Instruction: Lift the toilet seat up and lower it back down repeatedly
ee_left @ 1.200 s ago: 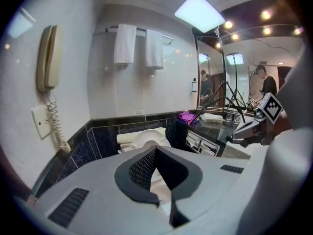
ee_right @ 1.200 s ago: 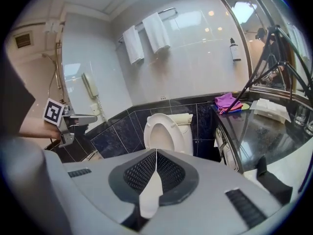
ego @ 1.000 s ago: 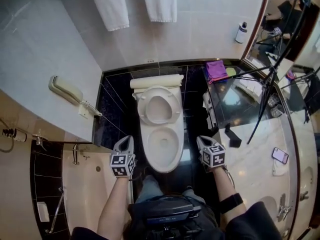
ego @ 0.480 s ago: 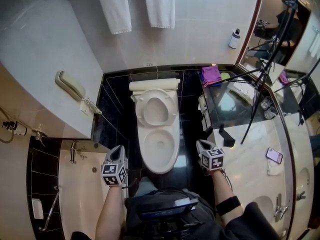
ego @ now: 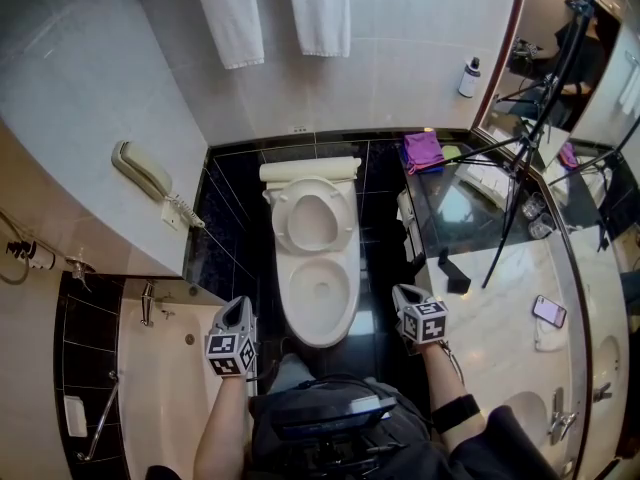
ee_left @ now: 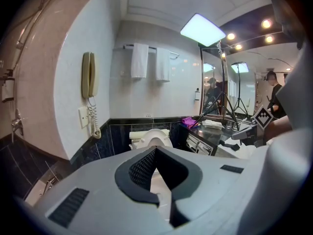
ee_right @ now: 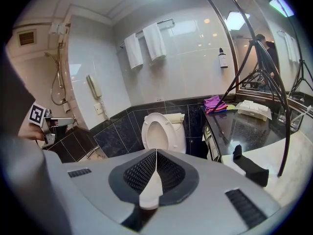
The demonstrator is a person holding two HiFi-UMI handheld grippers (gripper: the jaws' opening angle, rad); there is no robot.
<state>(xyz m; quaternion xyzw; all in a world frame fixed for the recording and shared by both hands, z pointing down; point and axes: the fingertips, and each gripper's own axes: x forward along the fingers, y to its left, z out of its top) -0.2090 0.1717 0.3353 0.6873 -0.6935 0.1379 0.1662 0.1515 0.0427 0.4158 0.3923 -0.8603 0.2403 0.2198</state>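
The white toilet (ego: 320, 293) stands in the middle of the head view with its seat (ego: 313, 218) raised and leaning back against the tank. The open bowl lies below it. My left gripper (ego: 240, 308) hangs to the left of the bowl's front, and my right gripper (ego: 403, 293) to its right. Neither touches the toilet. Both are shut with nothing between their fingers. The raised seat (ee_right: 157, 131) shows straight ahead of the right gripper (ee_right: 156, 151) in the right gripper view. In the left gripper view the seat (ee_left: 155, 137) peeks over the left gripper (ee_left: 155, 150).
A bathtub (ego: 165, 368) lies at the left, and a wall phone (ego: 140, 173) hangs above it. The black counter (ego: 470, 208) at the right carries a purple cloth (ego: 422, 151) and a tripod (ego: 525, 138). Two white towels (ego: 270, 8) hang on the back wall.
Both grippers have drawn back a little from the toilet toward the person, the left one more. The seat has stayed raised.
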